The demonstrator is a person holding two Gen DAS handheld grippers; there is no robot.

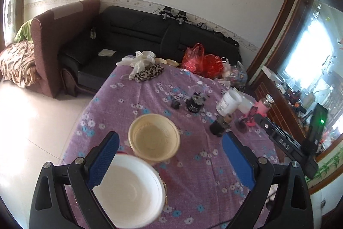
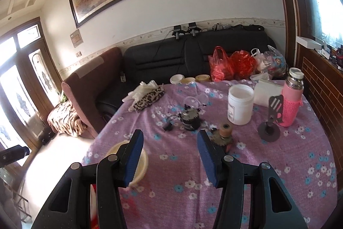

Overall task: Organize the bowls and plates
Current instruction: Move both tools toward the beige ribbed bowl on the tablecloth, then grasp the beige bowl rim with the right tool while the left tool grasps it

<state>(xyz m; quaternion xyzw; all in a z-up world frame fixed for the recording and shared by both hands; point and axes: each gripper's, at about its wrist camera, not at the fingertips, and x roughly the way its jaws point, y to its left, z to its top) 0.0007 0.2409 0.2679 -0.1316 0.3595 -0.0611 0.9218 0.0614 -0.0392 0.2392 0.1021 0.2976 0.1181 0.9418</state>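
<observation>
Purple flowered cloth covers the table [image 1: 193, 175], cluttered with a white plastic jar [image 2: 240, 107] and pink-sleeved flask [image 2: 292, 98]. A round cream bowl [image 1: 154, 136] sits ahead of a white bowl [image 1: 128, 192] between the left hand-held gripper's [image 1: 171, 156] wide-open jaws. The right hand-held gripper [image 2: 170, 156] gapes half open, empty.

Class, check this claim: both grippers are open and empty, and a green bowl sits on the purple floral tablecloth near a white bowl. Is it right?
Not quite: the bowl is cream-yellow, not green, as the left wrist view shows. The rest stands: left gripper and right gripper are open and empty, and the white bowl sits near on the tablecloth.
</observation>
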